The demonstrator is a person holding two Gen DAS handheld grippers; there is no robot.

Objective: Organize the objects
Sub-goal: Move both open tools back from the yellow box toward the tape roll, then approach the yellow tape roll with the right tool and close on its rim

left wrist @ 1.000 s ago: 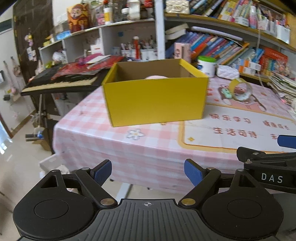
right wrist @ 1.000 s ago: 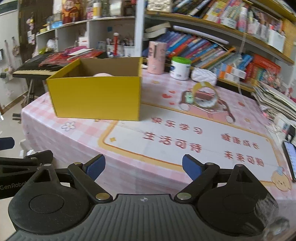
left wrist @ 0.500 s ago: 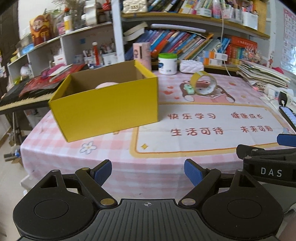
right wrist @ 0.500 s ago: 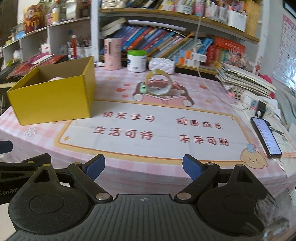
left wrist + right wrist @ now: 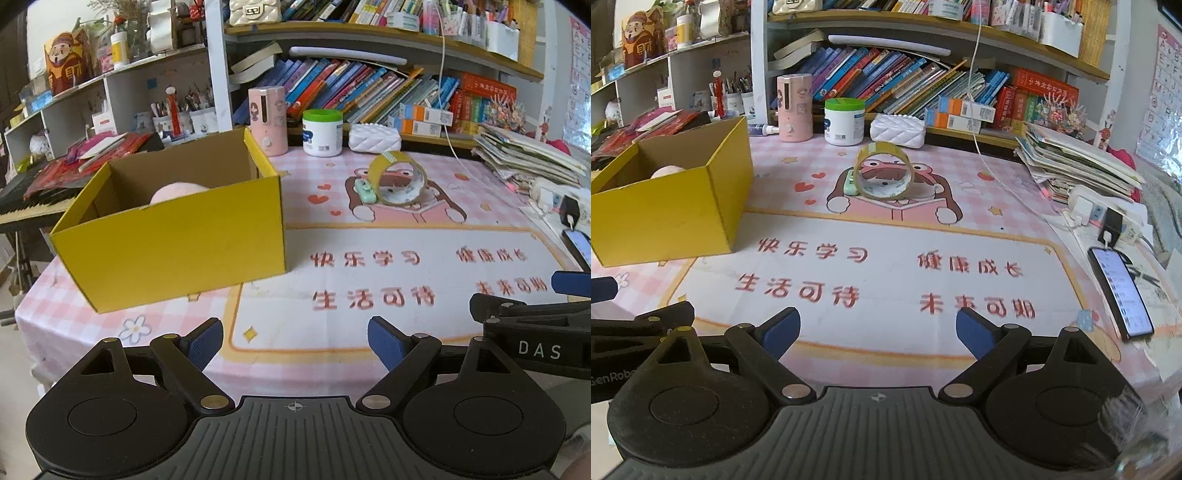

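A yellow cardboard box point(image 5: 177, 243) stands open on the left of the table, also in the right wrist view point(image 5: 668, 218). A pink rounded object point(image 5: 177, 192) lies inside it. A roll of clear tape point(image 5: 397, 177) stands on edge at mid-table, also in the right wrist view point(image 5: 884, 171), with a small green item point(image 5: 365, 190) touching its left side. My left gripper point(image 5: 295, 347) is open and empty over the table's front edge. My right gripper point(image 5: 878, 332) is open and empty, facing the tape from well back.
A pink dispenser point(image 5: 794, 107), a white jar with green lid point(image 5: 845, 121) and a white quilted case point(image 5: 897, 130) stand at the back. A phone point(image 5: 1121, 291), power strip point(image 5: 1108, 218) and paper stack point(image 5: 1078, 162) lie at right. Bookshelves rise behind.
Both grippers have swung right and moved toward the table; the box has shifted left in view and the tape nearer the centre. Both jaws stay open.
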